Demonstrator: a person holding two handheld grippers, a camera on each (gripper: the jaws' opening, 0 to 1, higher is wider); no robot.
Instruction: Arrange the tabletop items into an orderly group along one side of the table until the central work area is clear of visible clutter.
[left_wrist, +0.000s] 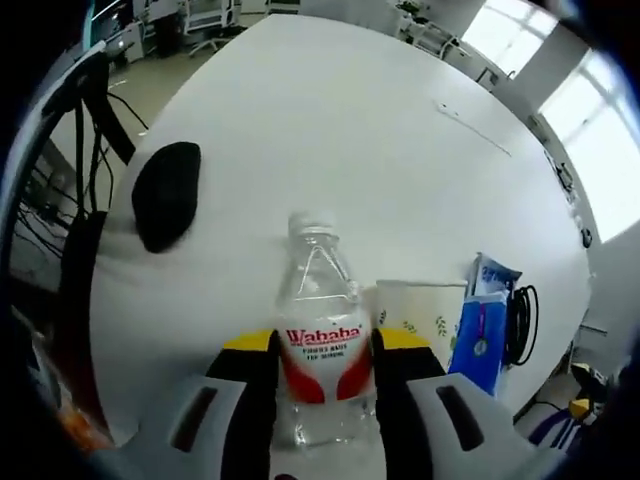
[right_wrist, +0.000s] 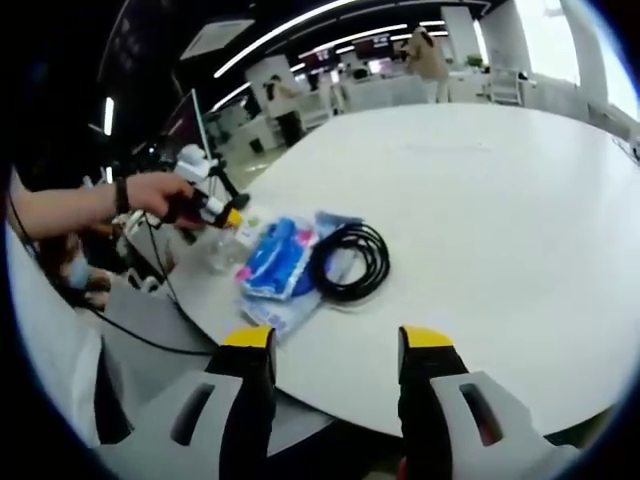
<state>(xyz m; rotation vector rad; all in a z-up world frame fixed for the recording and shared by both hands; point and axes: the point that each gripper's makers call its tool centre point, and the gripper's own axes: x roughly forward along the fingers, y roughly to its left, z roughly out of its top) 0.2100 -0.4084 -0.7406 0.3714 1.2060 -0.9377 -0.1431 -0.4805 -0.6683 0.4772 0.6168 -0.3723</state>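
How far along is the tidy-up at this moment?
Mostly grouped: the blue packet, the black cable coil and a paper cup lie together near the table edge. In hand: the left tongs are closed on the water bottle beside that group. Left: the black pad lies apart. The right tongs hang open, empty.

In the left gripper view, the water bottle (left_wrist: 322, 335) stands upright on the table (left_wrist: 340, 130) between the left gripper (left_wrist: 325, 345) jaws. Behind it to the left lies a dark pad (left_wrist: 165, 193). Just right of the bottle sits a paper cup (left_wrist: 420, 310), then a tissue pack (left_wrist: 483, 320), then a coiled cable (left_wrist: 520, 325) at the table's edge. In the right gripper view, the cable (right_wrist: 350, 260) lies partly on the pack (right_wrist: 278, 260), ahead of the right gripper (right_wrist: 335, 345).
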